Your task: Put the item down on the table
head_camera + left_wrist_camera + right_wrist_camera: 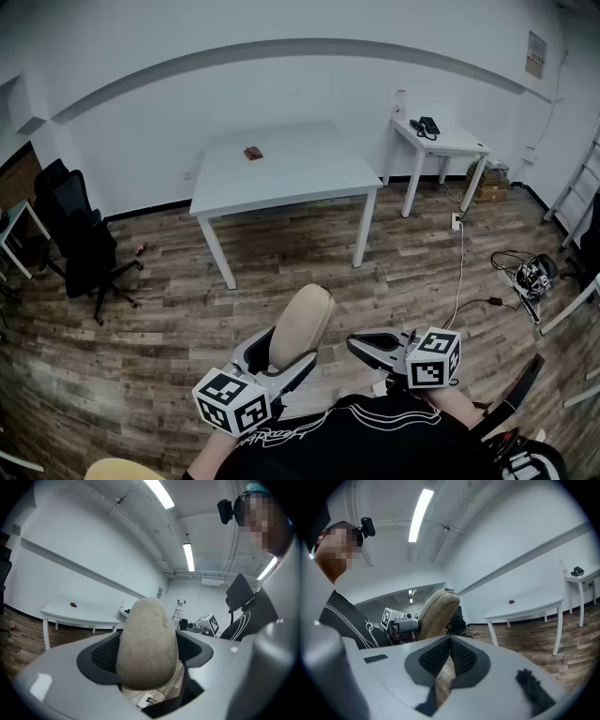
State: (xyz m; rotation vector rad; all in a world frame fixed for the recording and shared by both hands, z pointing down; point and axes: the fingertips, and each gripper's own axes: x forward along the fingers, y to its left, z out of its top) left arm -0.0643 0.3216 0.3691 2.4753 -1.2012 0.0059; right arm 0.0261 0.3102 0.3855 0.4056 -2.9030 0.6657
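Observation:
A beige, oval, slipper-like item (pixel 302 323) stands upright between the jaws of my left gripper (pixel 281 364), which is shut on its lower part. In the left gripper view the item (pixel 147 644) fills the gap between the dark pads (pixel 104 657) of that gripper (pixel 149 660). My right gripper (pixel 360 345) hangs just right of it, shut and empty; its tips meet in the right gripper view (pixel 450 641), where the item (pixel 438 613) shows behind them. The white table (pixel 291 173) stands well ahead across the wooden floor, far from both grippers.
A small red-brown object (pixel 252 153) lies on the table's far part. A smaller white table (pixel 450 142) with a phone stands at the right. Black office chairs (pixel 80 239) are at the left. Cables and gear (pixel 530 274) lie on the floor at the right.

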